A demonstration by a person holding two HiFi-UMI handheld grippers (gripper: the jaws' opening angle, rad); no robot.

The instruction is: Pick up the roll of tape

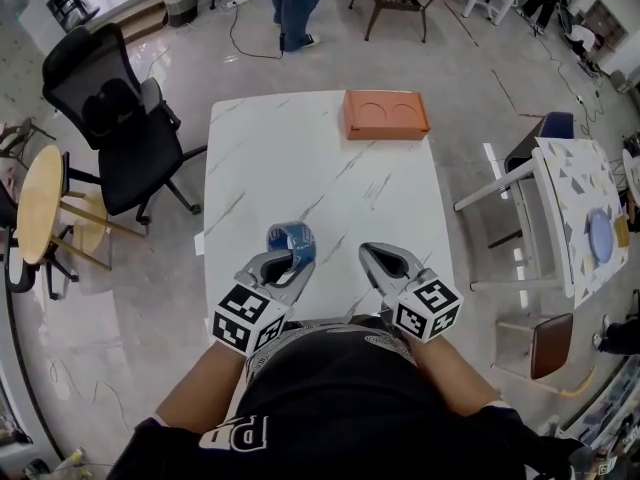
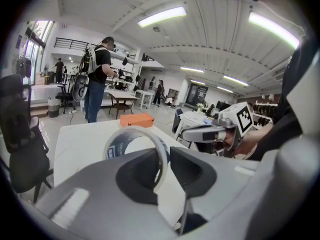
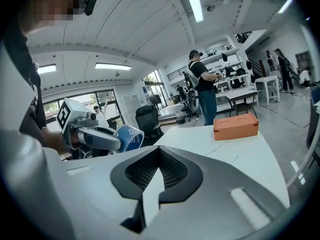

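While the left gripper [image 1: 288, 260] clamps the single roll of tape [image 1: 291, 242], the right gripper [image 1: 374, 255] keeps its fingers together on nothing.

We see a wide workroom with a glossy grey floor [image 1: 150, 368] and one white marbled desk [image 1: 300, 158]. One black office chair [image 1: 112, 118] stands at its left and one orange box [image 1: 385, 115] with two round recesses lies at its far edge. Only the gripper views give us the ceiling strip lights [image 2: 162, 16] and the whole standing person [image 2: 97, 79]. The left gripper view shows the tape's wall upright between the fingers, near the desk's close edge; whether it touches the desk we cannot tell.
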